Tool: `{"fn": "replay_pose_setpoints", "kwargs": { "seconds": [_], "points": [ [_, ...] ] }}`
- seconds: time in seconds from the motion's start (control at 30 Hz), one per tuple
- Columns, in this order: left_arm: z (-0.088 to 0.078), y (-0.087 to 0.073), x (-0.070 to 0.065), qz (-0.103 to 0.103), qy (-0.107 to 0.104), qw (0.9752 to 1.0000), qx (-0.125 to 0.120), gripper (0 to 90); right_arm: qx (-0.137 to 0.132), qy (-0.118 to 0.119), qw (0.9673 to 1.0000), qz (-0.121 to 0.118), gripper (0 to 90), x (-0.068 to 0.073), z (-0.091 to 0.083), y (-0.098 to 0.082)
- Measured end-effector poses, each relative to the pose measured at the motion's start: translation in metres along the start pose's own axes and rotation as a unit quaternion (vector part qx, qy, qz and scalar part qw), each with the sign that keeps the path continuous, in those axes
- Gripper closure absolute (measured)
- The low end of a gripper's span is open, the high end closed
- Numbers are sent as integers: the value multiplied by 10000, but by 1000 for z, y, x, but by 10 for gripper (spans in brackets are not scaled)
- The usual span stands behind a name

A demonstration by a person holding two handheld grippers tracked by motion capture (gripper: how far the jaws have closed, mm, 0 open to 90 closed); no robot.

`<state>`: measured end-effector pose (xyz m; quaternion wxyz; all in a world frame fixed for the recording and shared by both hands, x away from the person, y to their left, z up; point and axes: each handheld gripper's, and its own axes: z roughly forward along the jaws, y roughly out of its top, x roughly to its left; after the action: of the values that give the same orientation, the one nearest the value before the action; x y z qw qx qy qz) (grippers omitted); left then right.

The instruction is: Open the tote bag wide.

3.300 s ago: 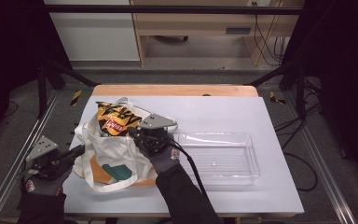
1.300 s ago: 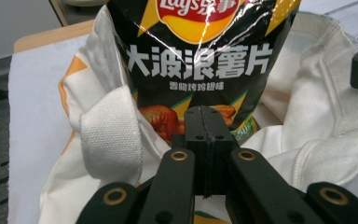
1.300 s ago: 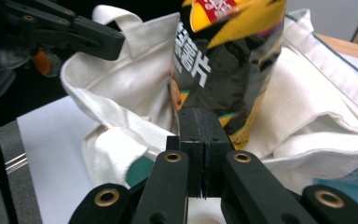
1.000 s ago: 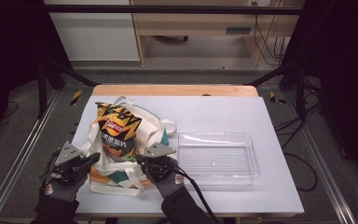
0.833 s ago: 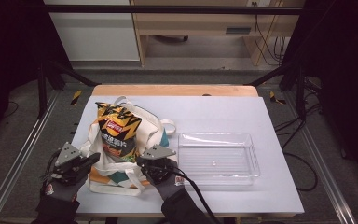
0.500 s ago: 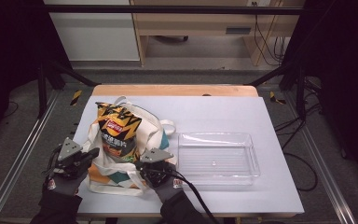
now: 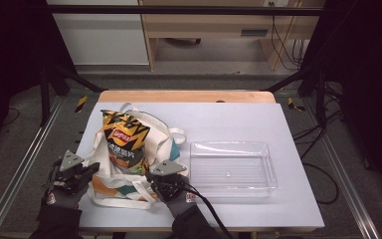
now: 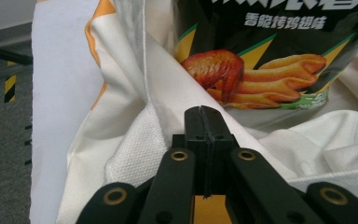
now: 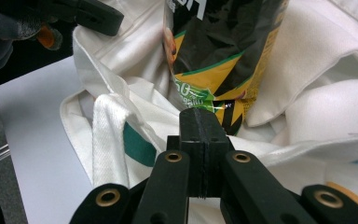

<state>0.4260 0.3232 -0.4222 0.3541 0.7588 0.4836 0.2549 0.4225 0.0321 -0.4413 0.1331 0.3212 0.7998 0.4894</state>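
Both pairs of jaws are clenched tight, pad against pad: the left gripper [image 8: 204, 122] presses its closed tip against a fold of the white tote bag [image 8: 135, 140], and the right gripper [image 9: 200, 125] sits closed at the bag's near edge beside a strap [image 9: 108, 135]; whether either pinches a layer of cloth the pictures do not settle. In the high view the left gripper [image 7: 82, 172] and right gripper [image 7: 160, 180] flank the near end of the tote bag [image 7: 129, 186], which lies on the white table [image 7: 238, 119], left of a clear plastic tray [image 7: 231, 167]. The chip bag [image 7: 125, 144] lies on the bag's far half, its lower end tucked among the cloth folds near the mouth and its top out in the open. Judging from this, the work of getting the chips and the tote apart or together is partway: the packet is neither fully inside nor free, and the tray holds nothing yet. The packet is black and yellow with a red Lay's logo; the left gripper view shows a roasted wing and fries under white Chinese characters reading 香脆烤鸡翅味, and the right gripper view shows a green patch with a partial "50".
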Motion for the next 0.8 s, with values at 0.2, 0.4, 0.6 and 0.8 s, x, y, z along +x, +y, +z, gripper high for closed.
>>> {"fn": "replay_pose_setpoints", "kwargs": {
  "seconds": [0.2,0.4,0.6,0.8],
  "points": [
    [0,-3,4,-36,22,10000,-6,897,11,-10,10000,67,900,0,3,-5],
    [5,-10,3,70,53,9998,166,897,73,-135,9999,-28,900,0,7,-11],
    [14,-17,3,137,92,9991,385,897,135,-196,9997,-28,900,2,12,-16],
    [17,-19,2,164,94,9987,480,898,167,-274,9995,-30,900,1,16,-21]
  ]
}}
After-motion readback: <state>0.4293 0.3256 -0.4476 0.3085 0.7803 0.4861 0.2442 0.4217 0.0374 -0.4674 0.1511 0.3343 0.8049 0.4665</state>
